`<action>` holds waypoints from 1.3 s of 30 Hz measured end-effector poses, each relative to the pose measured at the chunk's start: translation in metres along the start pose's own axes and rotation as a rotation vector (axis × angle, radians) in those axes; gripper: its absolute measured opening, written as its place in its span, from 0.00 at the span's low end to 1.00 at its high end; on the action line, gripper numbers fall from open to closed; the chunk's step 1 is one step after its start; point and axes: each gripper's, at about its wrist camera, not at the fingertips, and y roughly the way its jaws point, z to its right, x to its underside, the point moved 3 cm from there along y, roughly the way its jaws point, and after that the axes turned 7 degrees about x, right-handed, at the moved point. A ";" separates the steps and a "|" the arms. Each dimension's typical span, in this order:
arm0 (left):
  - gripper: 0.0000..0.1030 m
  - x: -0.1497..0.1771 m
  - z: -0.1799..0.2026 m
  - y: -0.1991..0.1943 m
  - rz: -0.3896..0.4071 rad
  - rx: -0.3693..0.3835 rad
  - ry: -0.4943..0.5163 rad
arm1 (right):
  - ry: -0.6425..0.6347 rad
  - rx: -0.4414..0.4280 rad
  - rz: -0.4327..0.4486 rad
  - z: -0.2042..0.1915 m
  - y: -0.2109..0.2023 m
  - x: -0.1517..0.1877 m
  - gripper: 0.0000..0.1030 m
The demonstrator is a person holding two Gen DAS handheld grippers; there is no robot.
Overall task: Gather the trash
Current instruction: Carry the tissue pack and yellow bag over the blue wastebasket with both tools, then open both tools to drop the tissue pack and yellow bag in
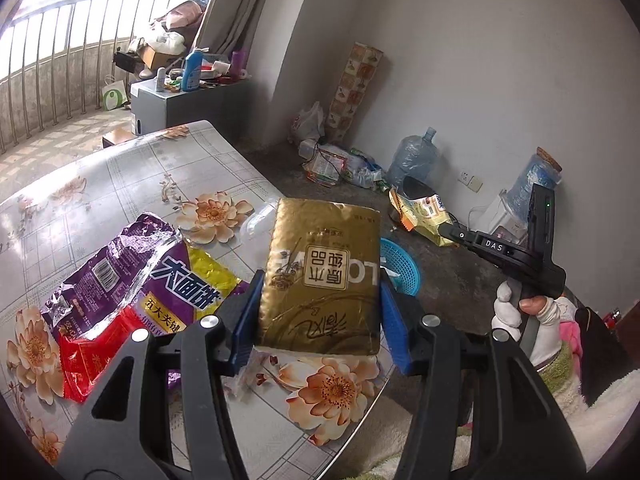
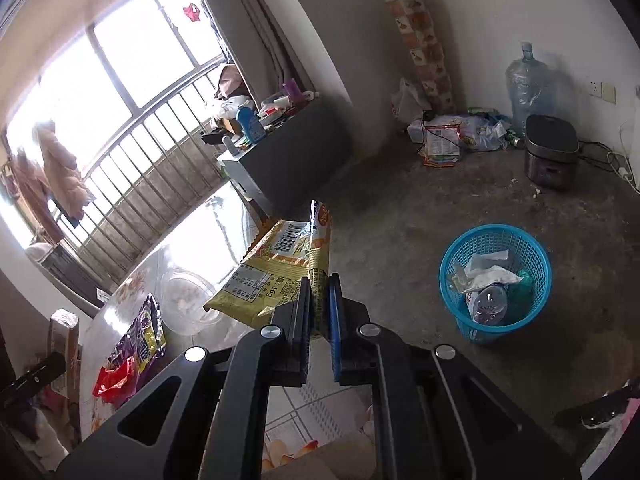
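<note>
My left gripper (image 1: 320, 312) is shut on a gold tissue pack (image 1: 322, 276) and holds it above the flowered table (image 1: 120, 184). A purple and red snack wrapper (image 1: 132, 300) lies on the table to its left; it also shows in the right wrist view (image 2: 136, 348). My right gripper (image 2: 319, 312) is shut on a yellow snack wrapper (image 2: 280, 268), held over the table's edge; in the left wrist view this gripper (image 1: 446, 230) and wrapper (image 1: 424, 214) hang over the floor. A blue mesh trash basket (image 2: 496, 280) with tissue and a bottle stands on the floor to the right.
A clear plastic bowl (image 2: 188, 300) sits on the table. On the floor by the far wall are a litter pile (image 2: 452, 136), a water jug (image 2: 524, 84) and a dark rice cooker (image 2: 552, 156). A grey cabinet (image 2: 280, 160) stands by the railing.
</note>
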 end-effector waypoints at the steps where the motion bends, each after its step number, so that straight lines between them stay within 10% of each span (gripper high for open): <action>1: 0.49 -0.006 0.006 0.008 -0.005 0.020 0.011 | 0.022 0.015 0.010 0.011 -0.002 -0.003 0.08; 20: 0.49 -0.076 0.152 0.297 -0.341 0.227 0.114 | 0.492 0.272 -0.063 0.220 0.047 0.016 0.09; 32: 0.51 -0.054 0.138 0.504 -0.549 0.106 0.017 | 0.606 0.305 -0.184 0.298 0.167 -0.007 0.13; 34: 0.64 -0.049 0.130 0.532 -0.573 0.086 0.006 | 0.596 0.315 -0.219 0.306 0.192 -0.014 0.15; 39: 0.69 -0.045 0.112 0.560 -0.580 -0.004 -0.021 | 0.611 0.291 -0.308 0.324 0.247 -0.014 0.40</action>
